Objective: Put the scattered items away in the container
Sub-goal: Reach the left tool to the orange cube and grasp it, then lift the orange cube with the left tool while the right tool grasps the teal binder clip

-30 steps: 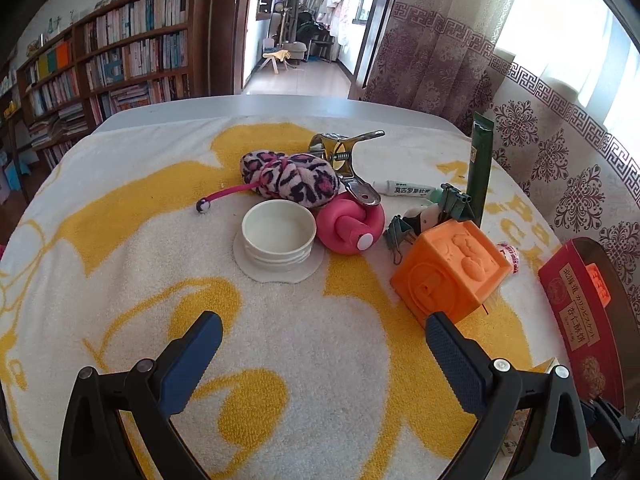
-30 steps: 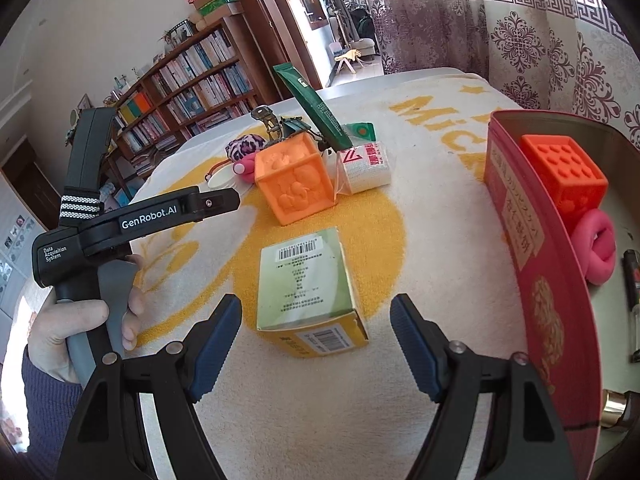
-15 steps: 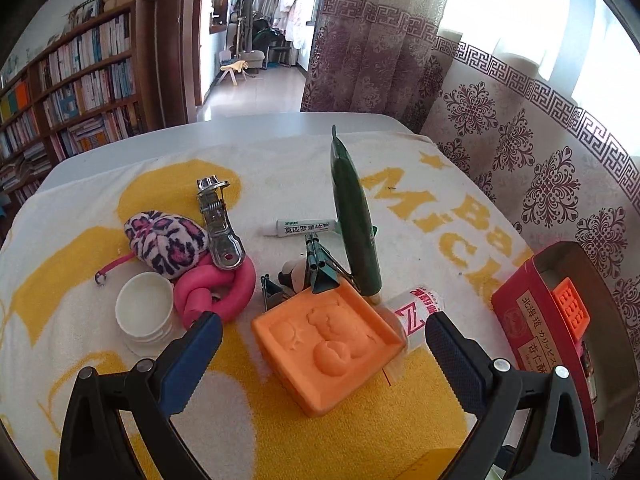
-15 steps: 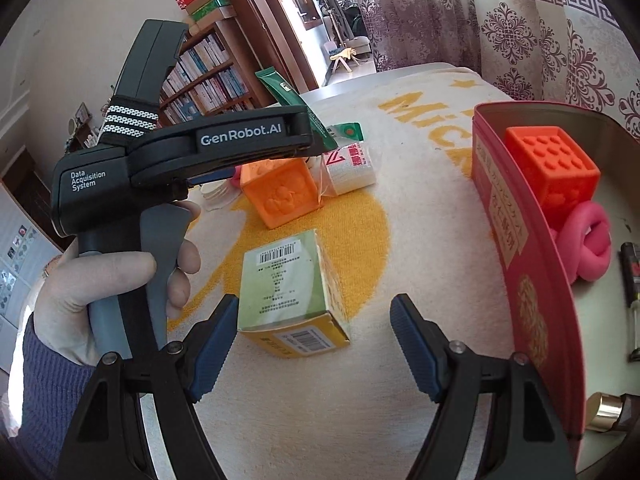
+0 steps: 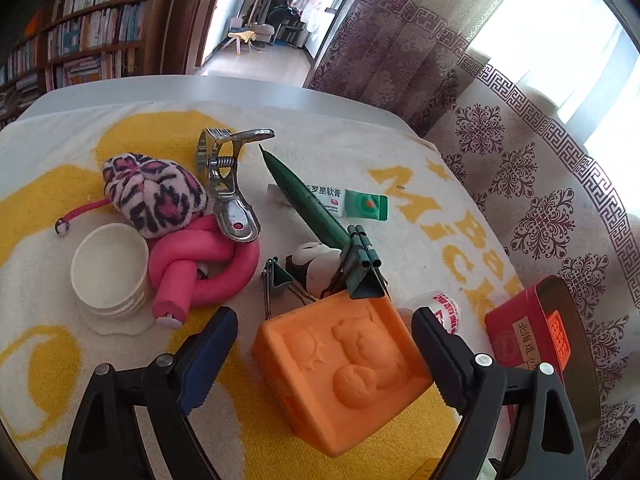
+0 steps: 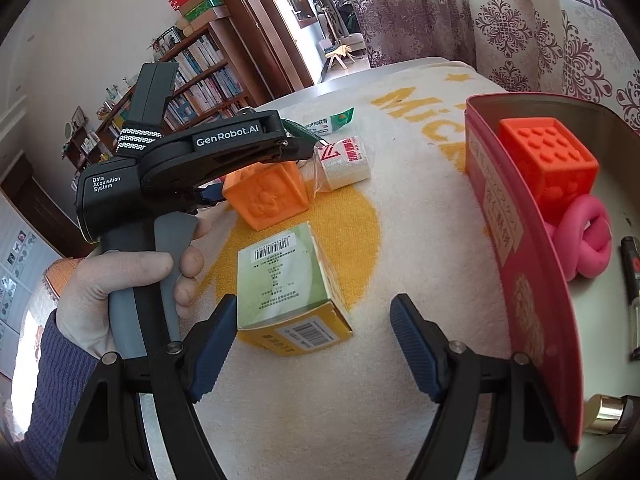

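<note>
Bare towel (image 5: 120, 360) left of orange block (image 5: 344, 364)

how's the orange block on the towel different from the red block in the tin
The orange block sits out on the towel; the red block is already inside the tin. The orange block has animal reliefs on its faces; the red block shows rows of raised dots. The red block rests against a pink ring. Both are soft-looking cubes.

1. Table (image 5: 280, 92), grey top, covered by white-and-yellow towel (image 5: 120, 360).
2. On towel: orange cube (image 5: 344, 364), pink foam knot (image 5: 200, 268), white cup (image 5: 108, 272), green-yellow carton (image 6: 288, 284).
3. Red tin (image 6: 516, 248) at right edge.
</note>
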`<state>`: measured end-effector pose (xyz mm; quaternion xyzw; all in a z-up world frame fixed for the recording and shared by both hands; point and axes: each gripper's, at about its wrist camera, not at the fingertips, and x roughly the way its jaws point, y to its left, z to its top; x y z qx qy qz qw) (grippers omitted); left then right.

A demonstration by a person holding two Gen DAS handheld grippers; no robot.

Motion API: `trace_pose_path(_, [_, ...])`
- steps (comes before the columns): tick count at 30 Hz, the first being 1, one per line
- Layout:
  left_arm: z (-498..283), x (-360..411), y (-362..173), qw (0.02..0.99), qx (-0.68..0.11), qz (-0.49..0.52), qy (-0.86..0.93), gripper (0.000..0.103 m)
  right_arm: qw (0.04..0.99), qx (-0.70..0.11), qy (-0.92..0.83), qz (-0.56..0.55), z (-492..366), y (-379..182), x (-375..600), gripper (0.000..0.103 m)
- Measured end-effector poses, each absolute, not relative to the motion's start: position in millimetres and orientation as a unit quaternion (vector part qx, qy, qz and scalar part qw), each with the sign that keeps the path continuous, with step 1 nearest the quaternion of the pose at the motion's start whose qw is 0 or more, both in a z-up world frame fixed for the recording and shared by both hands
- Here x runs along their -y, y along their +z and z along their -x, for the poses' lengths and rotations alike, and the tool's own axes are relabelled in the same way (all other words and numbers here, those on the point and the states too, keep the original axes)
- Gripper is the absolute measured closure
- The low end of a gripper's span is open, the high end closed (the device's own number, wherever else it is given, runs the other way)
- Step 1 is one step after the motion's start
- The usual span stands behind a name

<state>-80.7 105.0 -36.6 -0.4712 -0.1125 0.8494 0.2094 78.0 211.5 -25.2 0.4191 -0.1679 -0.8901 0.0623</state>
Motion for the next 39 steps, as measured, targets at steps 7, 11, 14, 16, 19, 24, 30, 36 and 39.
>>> trace_pose_path(7, [68.6, -97.1, -32.2, 0.205, 0.110, 0.463, 0.855, 0.013, 0.064, 0.167, -0.893, -0.414, -80.7, -20.6, -211.1, 0.024])
trace_pose_path(11, [67.3, -114.8, -32.4, 0.184, 0.056, 0.454, 0.870, 0.013, 0.064, 0.165, -0.892, -0.416, -79.7, -21.4, -210.6, 0.024])
trace_pose_path(14, [67.4, -128.7, -44.9, 0.158, -0.004, 0.457, 0.875, 0.013, 0.063, 0.166, -0.892, -0.416, -79.9, -20.9, -211.4, 0.024])
trace_pose_path(16, [68.9, -128.3, -49.2, 0.155, -0.008, 0.463, 0.873, 0.017, 0.063, 0.165, -0.892, -0.416, -80.1, -20.1, -210.8, 0.024])
trace_pose_path(19, [66.4, -122.5, -47.5, 0.172, 0.007, 0.460, 0.871, 0.037, 0.060, 0.159, -0.894, -0.415, -80.4, -19.7, -209.4, 0.024])
trace_pose_path(24, [52.6, -118.2, -41.5, 0.176, -0.012, 0.457, 0.872, 0.048, 0.060, 0.159, -0.895, -0.413, -82.4, -17.5, -210.3, 0.024])
trace_pose_path(30, [31.8, -79.3, -38.4, 0.160, -0.009, 0.455, 0.876, 0.049, 0.064, 0.151, -0.900, -0.404, -84.7, -11.4, -207.5, 0.024])
trace_pose_path(36, [-4.1, -34.5, -34.6, 0.139, -0.004, 0.447, 0.884, 0.049, 0.069, 0.144, -0.902, -0.402, -86.1, -9.0, -198.8, 0.023])
trace_pose_path(39, [-17.8, -20.0, -38.3, 0.144, -0.005, 0.450, 0.882, 0.049, 0.073, 0.141, -0.905, -0.395, -86.8, -4.6, -193.1, 0.023])
